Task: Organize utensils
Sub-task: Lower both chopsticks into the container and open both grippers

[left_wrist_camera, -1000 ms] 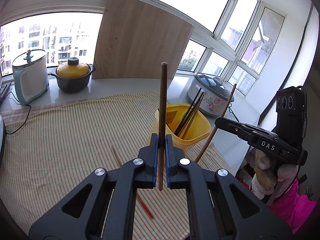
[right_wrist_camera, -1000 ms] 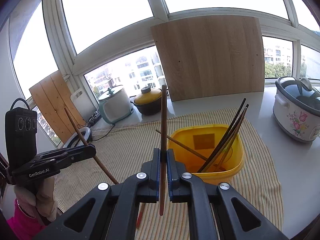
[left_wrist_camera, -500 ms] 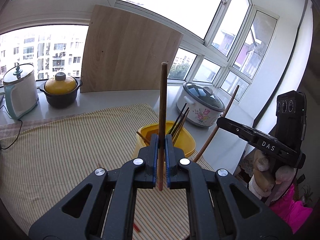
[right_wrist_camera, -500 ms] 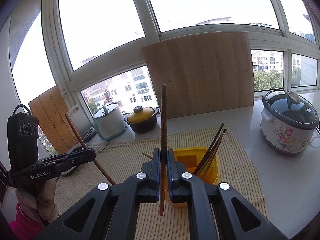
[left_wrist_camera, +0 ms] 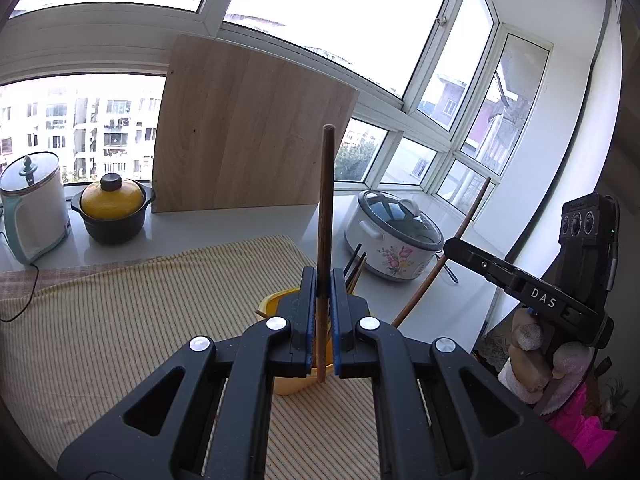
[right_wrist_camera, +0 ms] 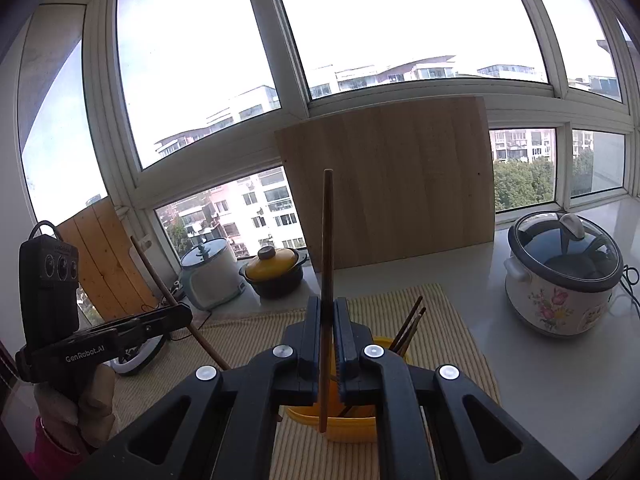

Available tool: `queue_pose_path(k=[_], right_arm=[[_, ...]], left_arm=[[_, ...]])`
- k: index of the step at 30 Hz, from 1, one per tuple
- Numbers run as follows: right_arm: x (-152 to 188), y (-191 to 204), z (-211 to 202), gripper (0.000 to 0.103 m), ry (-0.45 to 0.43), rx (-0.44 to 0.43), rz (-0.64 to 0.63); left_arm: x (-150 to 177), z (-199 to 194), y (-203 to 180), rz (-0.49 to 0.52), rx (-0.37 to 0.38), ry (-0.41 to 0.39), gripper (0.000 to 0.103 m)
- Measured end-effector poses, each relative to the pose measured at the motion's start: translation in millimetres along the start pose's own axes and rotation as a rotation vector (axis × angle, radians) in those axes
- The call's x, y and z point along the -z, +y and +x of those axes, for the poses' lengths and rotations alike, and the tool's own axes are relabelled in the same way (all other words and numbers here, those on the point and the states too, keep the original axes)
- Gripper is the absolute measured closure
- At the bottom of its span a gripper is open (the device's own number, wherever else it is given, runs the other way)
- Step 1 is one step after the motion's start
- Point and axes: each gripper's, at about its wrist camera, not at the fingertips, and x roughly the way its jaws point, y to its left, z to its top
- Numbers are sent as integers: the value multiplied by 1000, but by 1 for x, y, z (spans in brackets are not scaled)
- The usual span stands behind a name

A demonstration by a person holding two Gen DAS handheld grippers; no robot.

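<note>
Since the earlier frames both views have been raised: the yellow container (left_wrist_camera: 280,308) has dropped lower in each frame and is now largely hidden behind the gripper bodies, and more window is seen above.

Left gripper (left_wrist_camera: 323,312): closed on a brown wooden chopstick (left_wrist_camera: 325,208), clamped between the blue pads. The stick is round, slender, dark reddish-brown, and is held near-upright at frame centre, its blunt top end reaching up against the leaning wooden board (left_wrist_camera: 248,128), its lower end projecting just below the pads.

Right gripper (right_wrist_camera: 328,344): closed on a second chopstick (right_wrist_camera: 327,240) of the same kind, likewise upright at frame centre.

In the right wrist view, the container is seen at lower centre on the striped cloth (right_wrist_camera: 448,320) covering the desk; several dark chopsticks (right_wrist_camera: 410,326) lean inside it, tips up toward the right.

A flowered rice cooker (right_wrist_camera: 560,280) is noted at the right, a yellow-lidded pot (right_wrist_camera: 276,272) and a white kettle (right_wrist_camera: 208,276) at centre left.
</note>
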Motion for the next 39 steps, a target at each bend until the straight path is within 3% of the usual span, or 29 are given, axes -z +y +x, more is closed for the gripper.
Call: queue_pose_path(k=[6, 13, 22, 39], right_arm=[[-4, -2, 2, 99, -13, 9, 8], [-6, -2, 14, 99, -32, 80, -29], [0, -11, 38, 99, 6, 118, -25], [24, -20, 68, 99, 93, 141, -31]], left_arm=[[-7, 8, -3, 11, -25, -14, 99], [-3, 29, 1, 12, -64, 10, 99], [3, 49, 11, 1, -93, 33, 99], [28, 73, -3, 98, -156, 65, 99]])
